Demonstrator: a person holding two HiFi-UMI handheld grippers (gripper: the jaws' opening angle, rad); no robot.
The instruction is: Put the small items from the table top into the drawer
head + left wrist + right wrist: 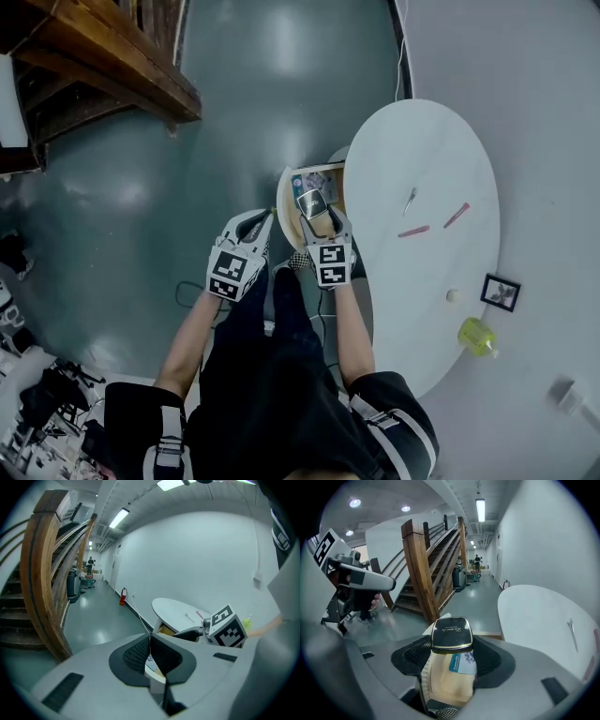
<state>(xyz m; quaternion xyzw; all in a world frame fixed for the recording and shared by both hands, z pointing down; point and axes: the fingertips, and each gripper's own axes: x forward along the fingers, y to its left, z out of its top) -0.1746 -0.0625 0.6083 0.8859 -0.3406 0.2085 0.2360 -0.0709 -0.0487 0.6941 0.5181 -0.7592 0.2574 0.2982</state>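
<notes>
A black compact case (pixel 310 201) with a gold rim is clamped flat between the pads of my right gripper (pixel 317 210). It hangs just above the open drawer (pixel 284 192) at the left end of the white oval table (pixel 431 150). In the right gripper view the case (pixel 451 632) hovers over the drawer's wooden inside (pixel 443 684), where a blue and white card (pixel 461 663) lies. My left gripper (pixel 263 223) sits beside the drawer's left rim with its pads (pixel 136 653) touching and nothing between them.
On the table lie two pink sticks (pixel 413 231) (pixel 457 215), a small metal piece (pixel 411 199), a pale ball (pixel 455 295), a framed picture (pixel 500 292) and a yellow-green bottle (pixel 478 336). A wooden staircase (pixel 103 56) stands at far left. The wall runs along the table's right.
</notes>
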